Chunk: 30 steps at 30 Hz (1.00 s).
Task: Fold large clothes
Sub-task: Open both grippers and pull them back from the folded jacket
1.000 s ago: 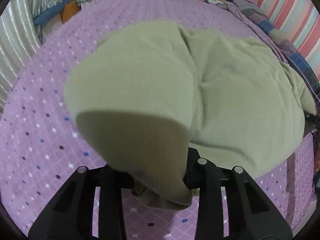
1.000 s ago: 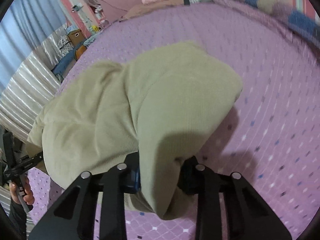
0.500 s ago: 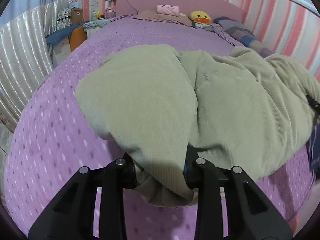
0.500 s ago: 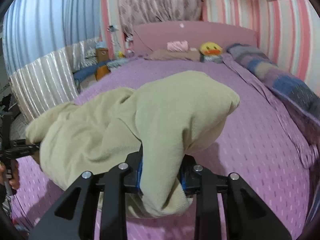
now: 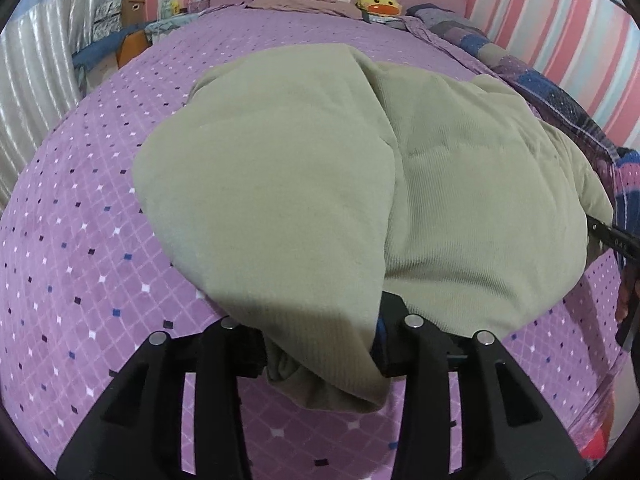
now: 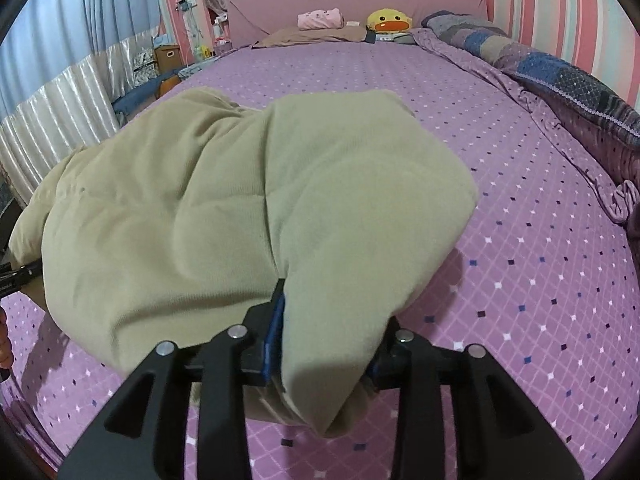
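Garment (image 5: 360, 184) on my bed (image 5: 80, 240), pillows (image 6: 320, 20) far behind it, blanket (image 6: 560, 76) along its right.

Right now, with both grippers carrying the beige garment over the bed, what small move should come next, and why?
Probably finish opening the left gripper and right gripper, whose jaws have just been opening: the folded beige garment already drapes onto the purple bedspread, with cloth between both pairs.

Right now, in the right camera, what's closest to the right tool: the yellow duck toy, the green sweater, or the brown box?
1. Green sweater, bunched between the right tool.
2. Brown box, far left, beside the bed.
3. Yellow duck toy, at the headboard; only slightly beyond the box.
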Tool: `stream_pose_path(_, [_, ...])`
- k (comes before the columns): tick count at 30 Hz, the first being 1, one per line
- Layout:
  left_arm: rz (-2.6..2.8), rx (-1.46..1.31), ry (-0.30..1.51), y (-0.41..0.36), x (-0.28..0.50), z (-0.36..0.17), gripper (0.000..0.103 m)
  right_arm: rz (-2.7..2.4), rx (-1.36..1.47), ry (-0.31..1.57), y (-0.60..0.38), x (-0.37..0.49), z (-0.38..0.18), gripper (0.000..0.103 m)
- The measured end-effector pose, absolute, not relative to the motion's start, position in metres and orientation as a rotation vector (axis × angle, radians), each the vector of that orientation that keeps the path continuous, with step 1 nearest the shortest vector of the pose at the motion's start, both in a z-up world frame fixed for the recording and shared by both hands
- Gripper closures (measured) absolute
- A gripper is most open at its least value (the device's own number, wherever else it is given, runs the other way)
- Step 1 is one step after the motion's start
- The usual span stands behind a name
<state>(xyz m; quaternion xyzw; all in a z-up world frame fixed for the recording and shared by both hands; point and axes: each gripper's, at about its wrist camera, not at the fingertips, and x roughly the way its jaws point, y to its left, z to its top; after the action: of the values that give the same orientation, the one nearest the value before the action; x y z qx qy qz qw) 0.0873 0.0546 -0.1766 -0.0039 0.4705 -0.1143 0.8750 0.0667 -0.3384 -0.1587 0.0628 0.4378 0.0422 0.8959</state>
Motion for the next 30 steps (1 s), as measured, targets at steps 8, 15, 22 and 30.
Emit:
stream_pose_path(8, [-0.132, 0.021, 0.925, 0.062, 0.074, -0.164, 0.003, 0.006, 0.160, 0.928, -0.352, 0.056, -0.160, 0.020])
stream_pose_path(15, [-0.069, 0.023, 0.928, 0.079, 0.049, -0.121, 0.003, -0.099, 0.178, 0.897, -0.359, 0.018, -0.134, 0.011])
stream_pose_path(22, [-0.005, 0.102, 0.922, 0.039, 0.022, -0.073, 0.003, -0.120, 0.190, 0.813, -0.308, -0.008, -0.075, 0.004])
stream_pose_path(30, [0.064, 0.159, 0.872, 0.006, -0.001, -0.018, 0.003, -0.139, 0.162, 0.744, -0.259, -0.037, -0.004, 0.002])
